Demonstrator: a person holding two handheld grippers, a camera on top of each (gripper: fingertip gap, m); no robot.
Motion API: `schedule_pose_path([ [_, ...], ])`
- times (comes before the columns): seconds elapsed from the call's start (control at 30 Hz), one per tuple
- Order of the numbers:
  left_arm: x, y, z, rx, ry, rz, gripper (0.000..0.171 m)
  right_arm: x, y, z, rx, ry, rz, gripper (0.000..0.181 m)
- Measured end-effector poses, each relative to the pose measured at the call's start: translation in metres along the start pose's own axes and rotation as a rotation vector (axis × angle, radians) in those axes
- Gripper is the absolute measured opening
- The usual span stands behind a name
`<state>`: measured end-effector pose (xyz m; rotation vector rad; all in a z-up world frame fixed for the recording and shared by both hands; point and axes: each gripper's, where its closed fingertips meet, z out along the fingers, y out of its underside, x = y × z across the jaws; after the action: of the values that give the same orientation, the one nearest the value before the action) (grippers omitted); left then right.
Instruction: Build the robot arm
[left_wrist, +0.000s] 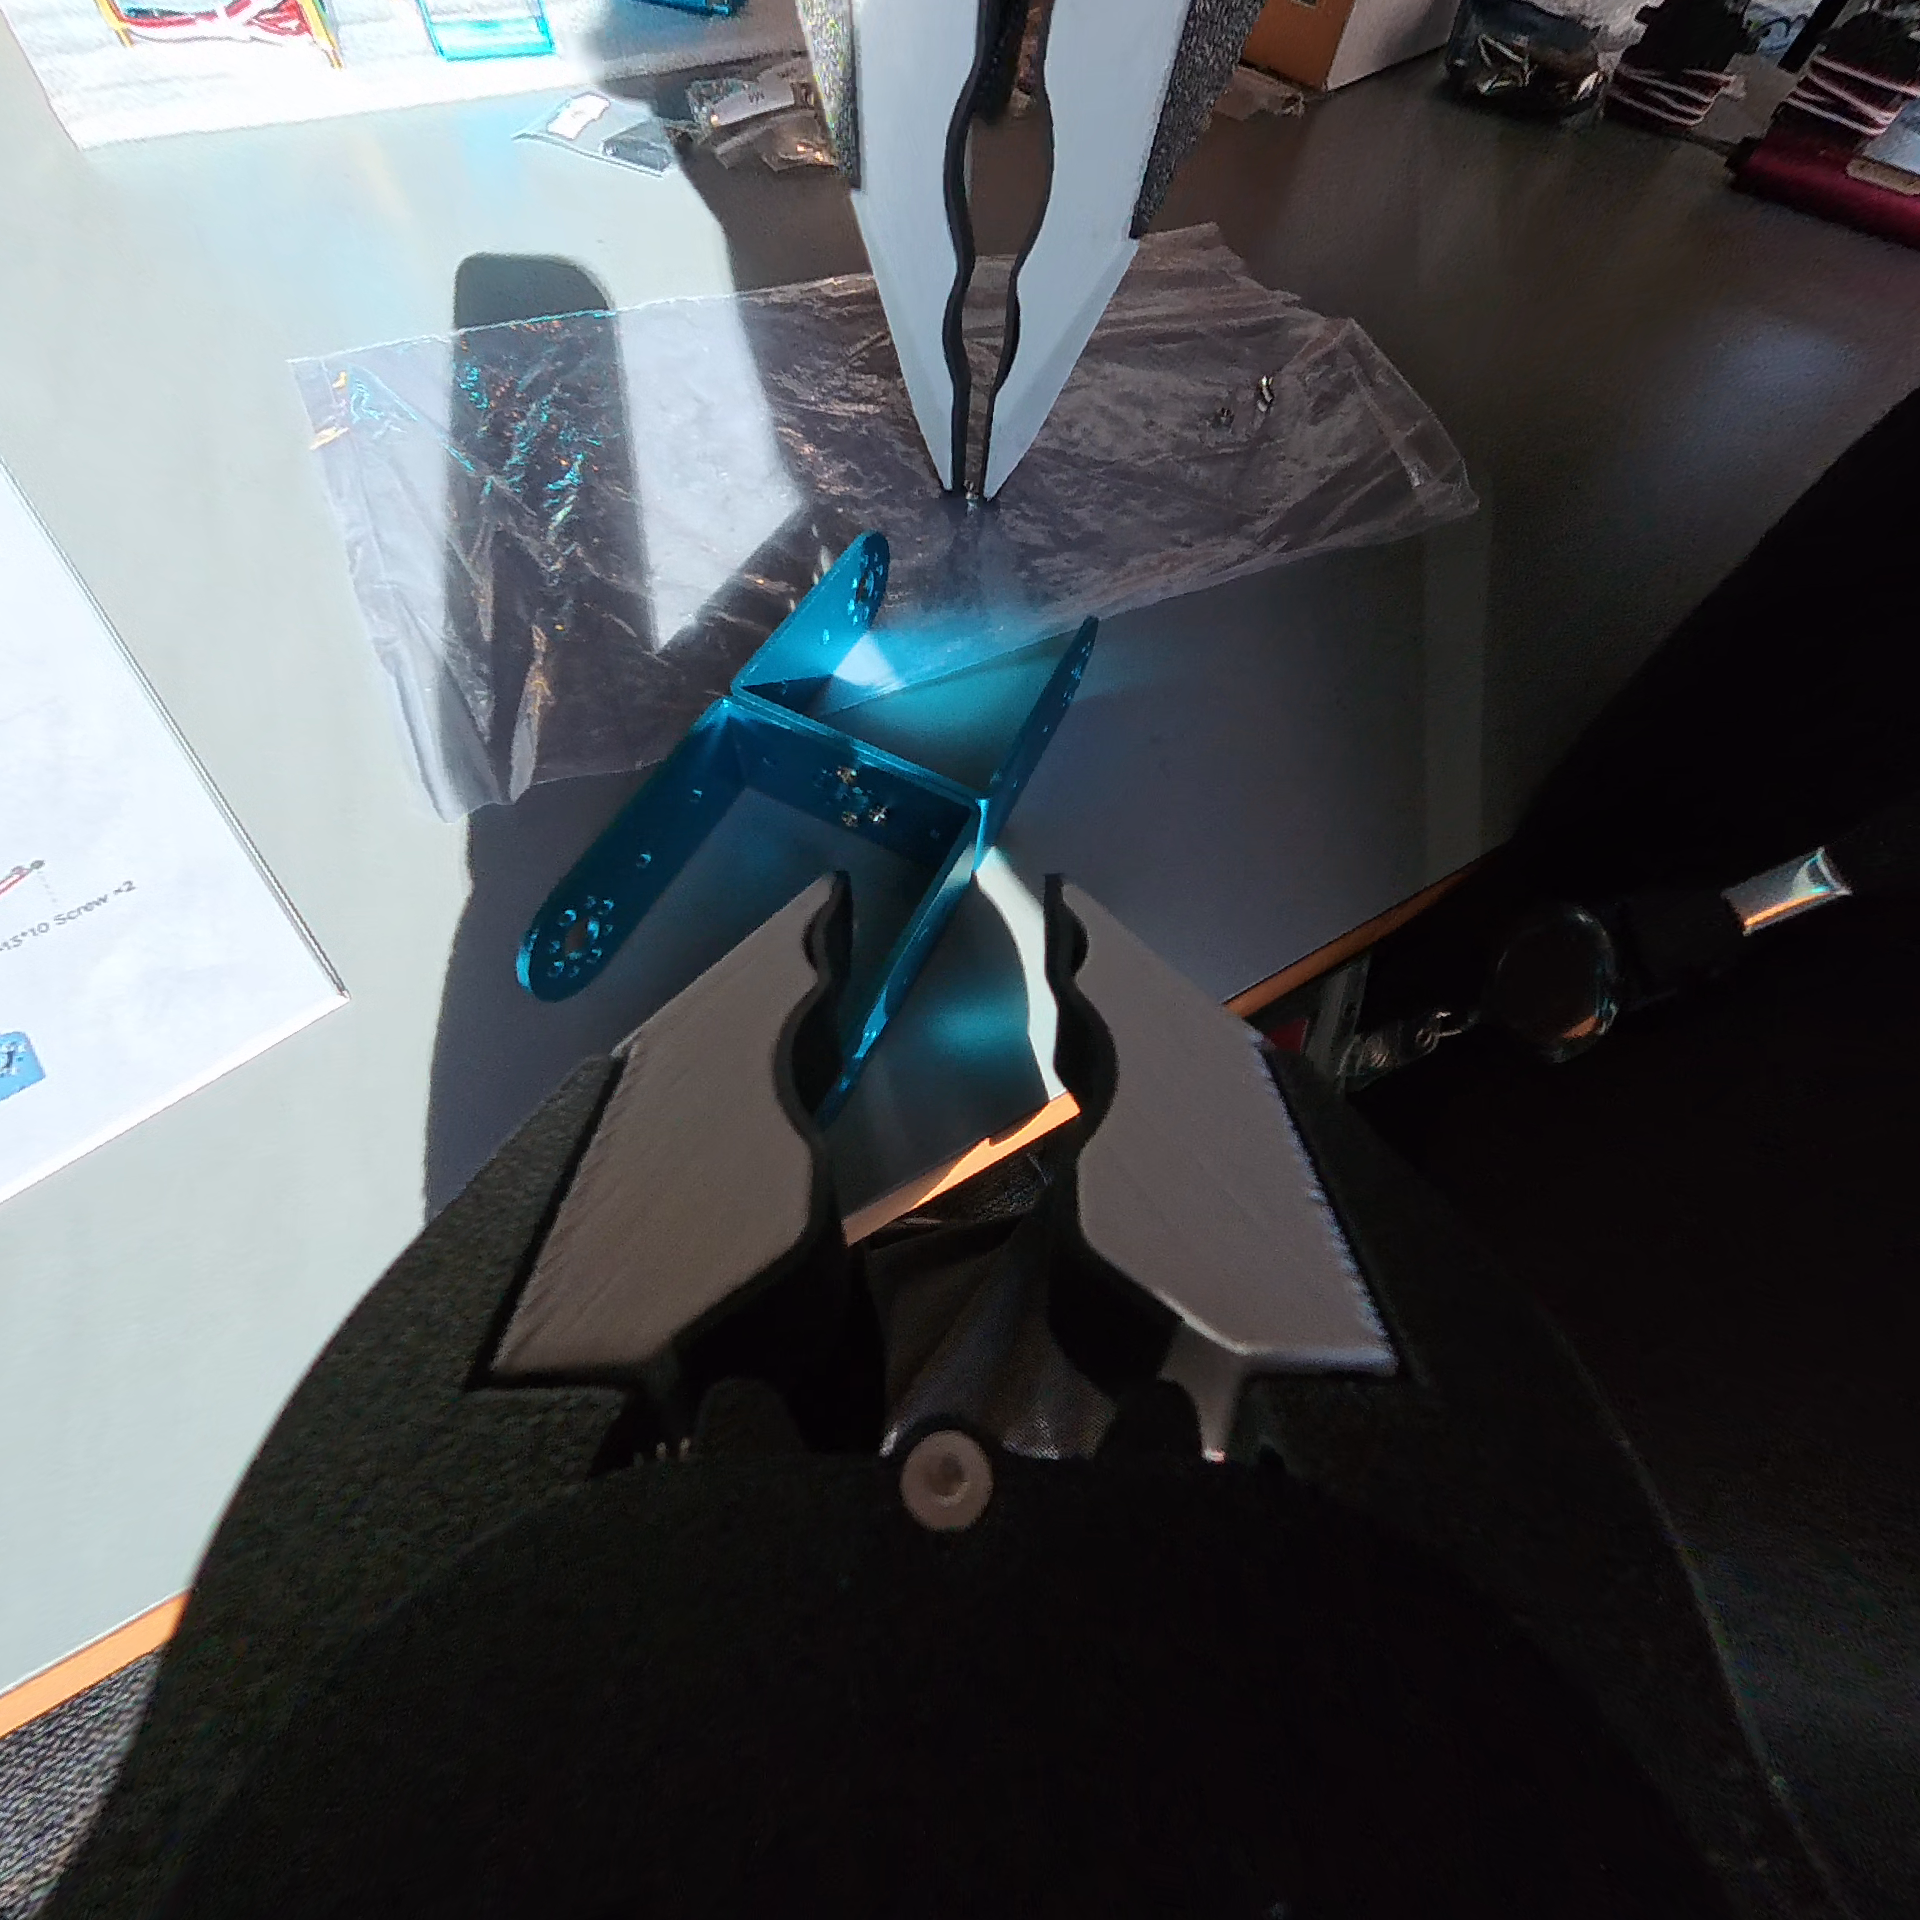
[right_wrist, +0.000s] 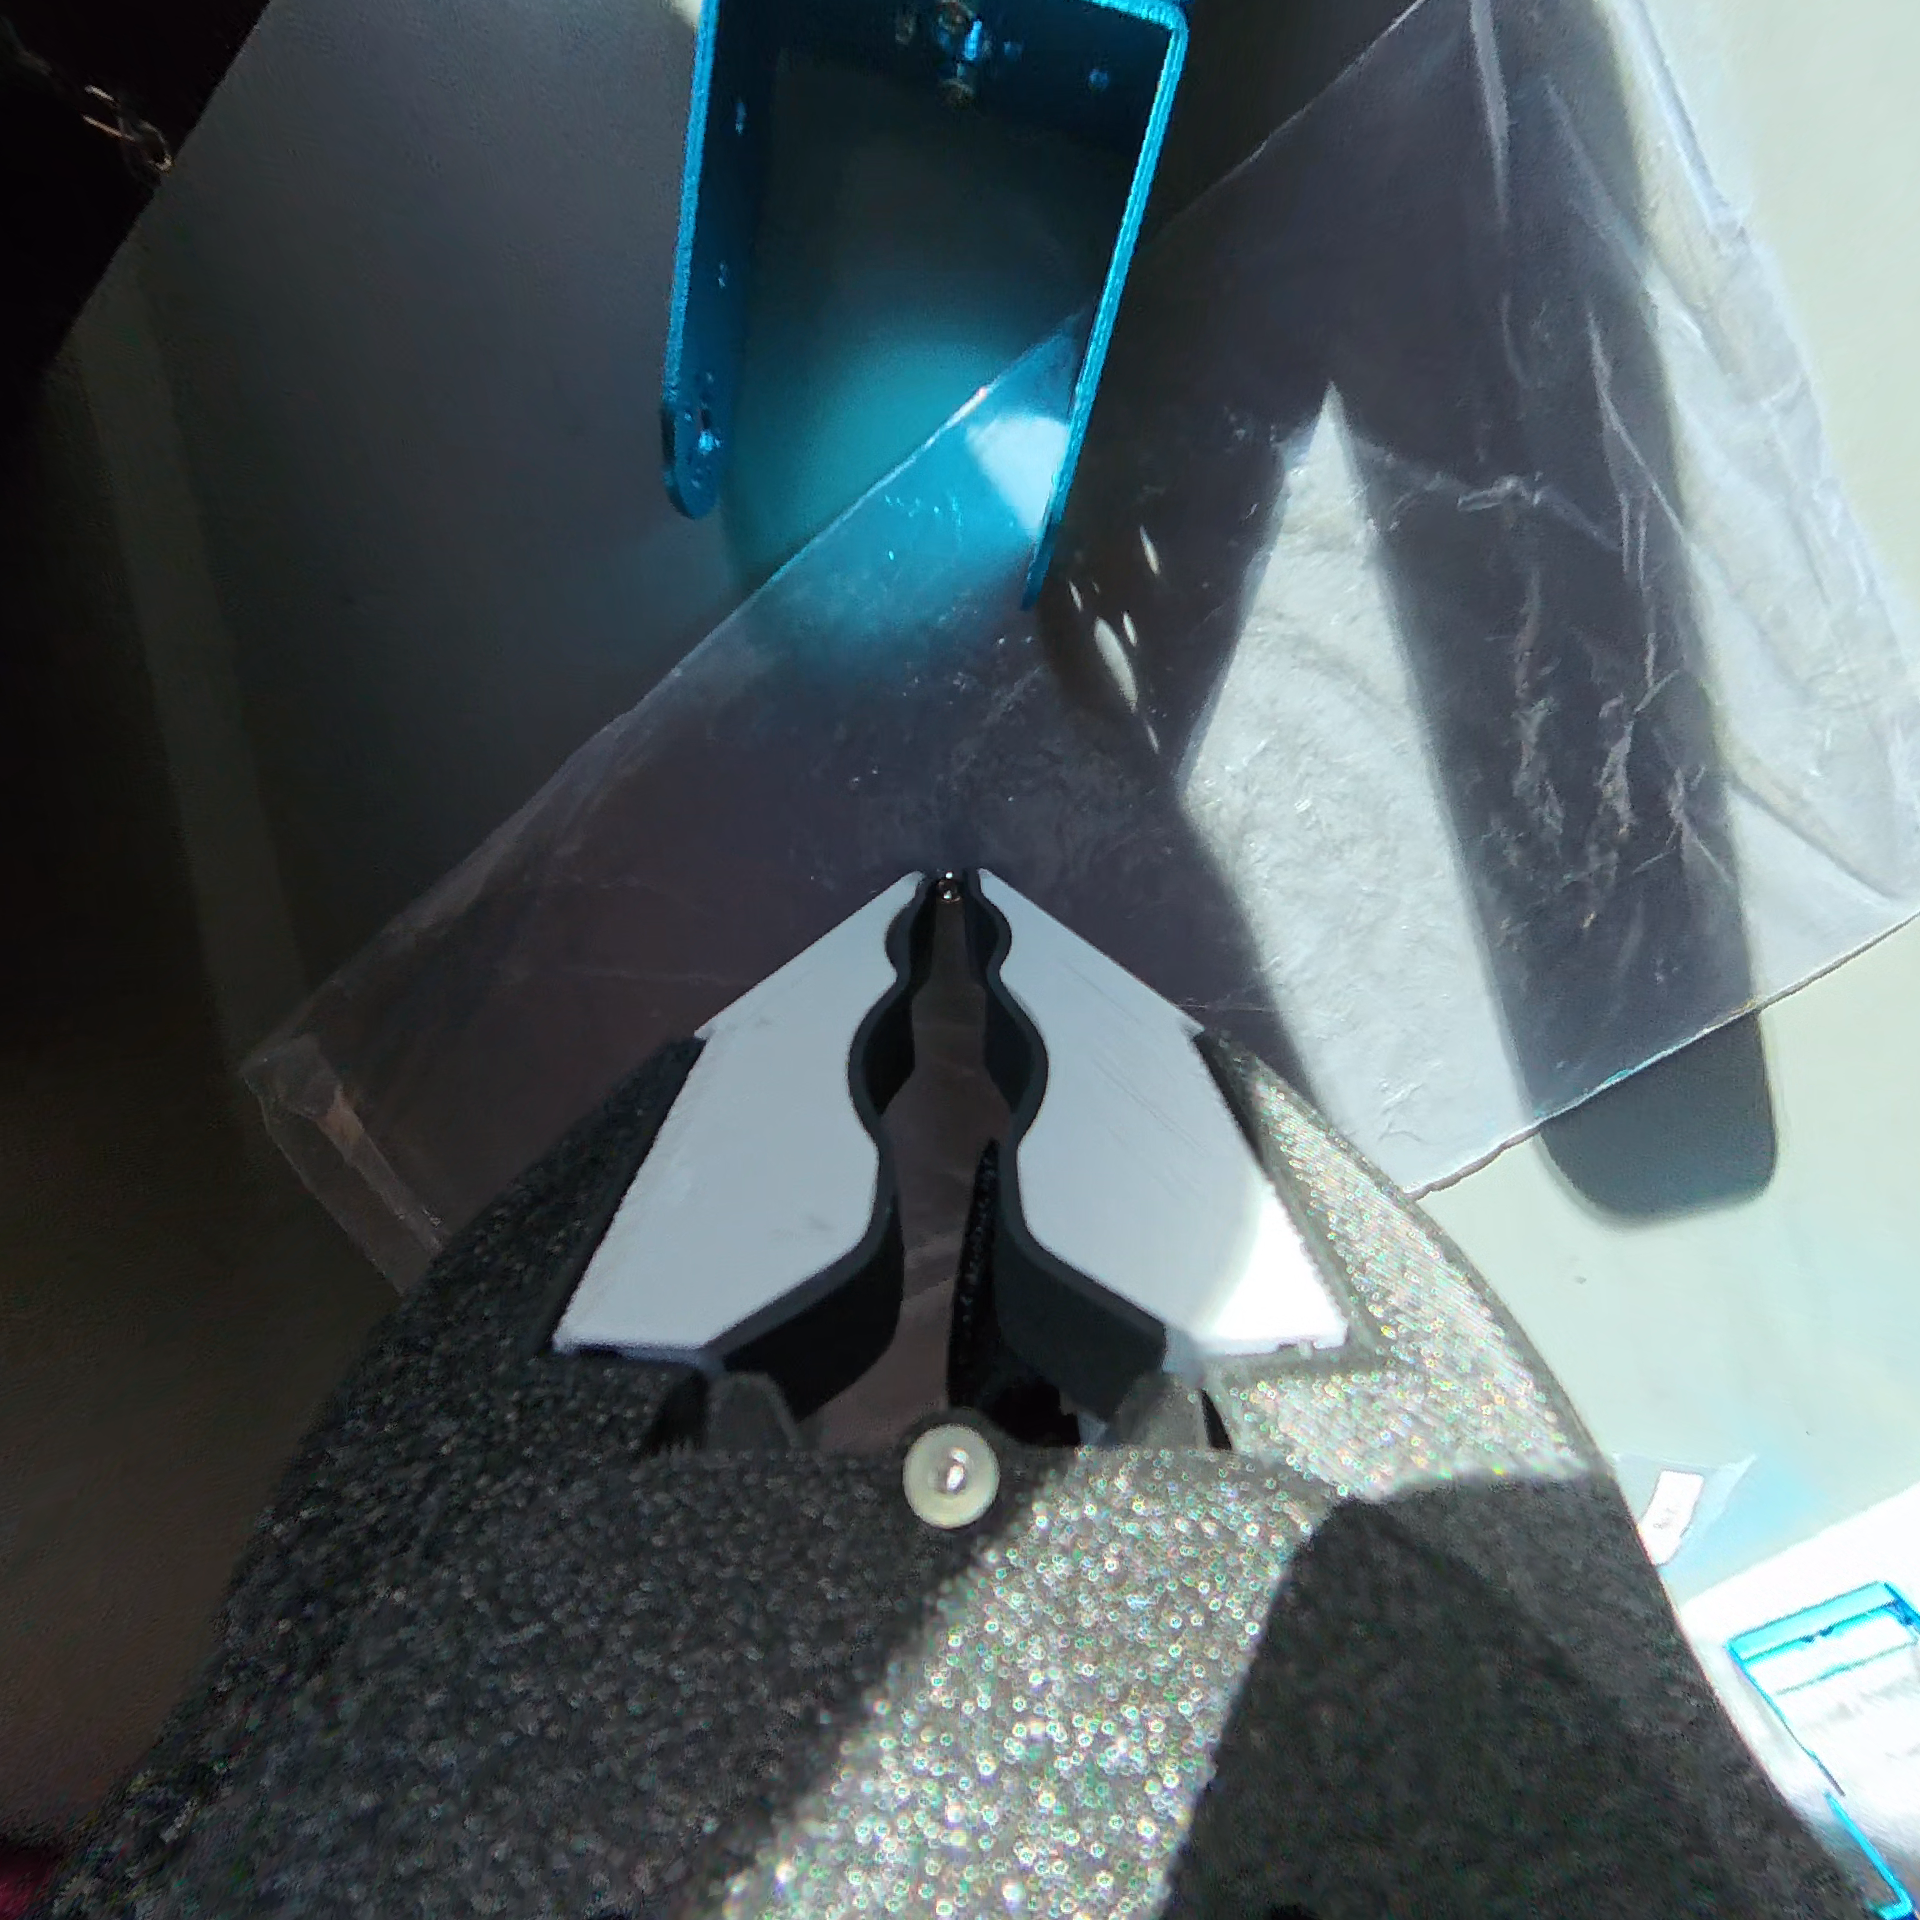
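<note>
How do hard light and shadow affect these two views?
Left wrist view: sun glare whitens the grey table; left claw is shadowed. Right wrist view: right claw is lit; the blue metal bracket casts a cyan glow; the clear plastic bag glints.

Both wrist cameras are looking down closely at the blue bracket (left_wrist: 831, 790) (right_wrist: 914, 260) from opposite sides, sharing it and the plastic bag (left_wrist: 644, 499) (right_wrist: 1455, 675) beside it.

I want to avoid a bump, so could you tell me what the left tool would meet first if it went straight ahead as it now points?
Most likely the blue metal bracket: the open left tool already straddles its near arm, so its cross plate comes first, though depth is uncertain.
</note>
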<state>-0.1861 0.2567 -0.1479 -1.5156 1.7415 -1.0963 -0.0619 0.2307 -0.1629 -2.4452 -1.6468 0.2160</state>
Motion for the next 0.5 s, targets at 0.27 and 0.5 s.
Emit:
schedule_pose_path([
  [0.27, 0.005, 0.000, 0.000, -0.019, 0.051, -0.034, 0.037, -0.006, -0.058, -0.021, 0.440, 0.067, 0.061, 0.004],
  [0.5, 0.008, -0.002, 0.005, -0.103, 0.081, 0.013, 0.037, -0.011, -0.092, -0.008, 0.632, 0.066, 0.083, 0.004],
])
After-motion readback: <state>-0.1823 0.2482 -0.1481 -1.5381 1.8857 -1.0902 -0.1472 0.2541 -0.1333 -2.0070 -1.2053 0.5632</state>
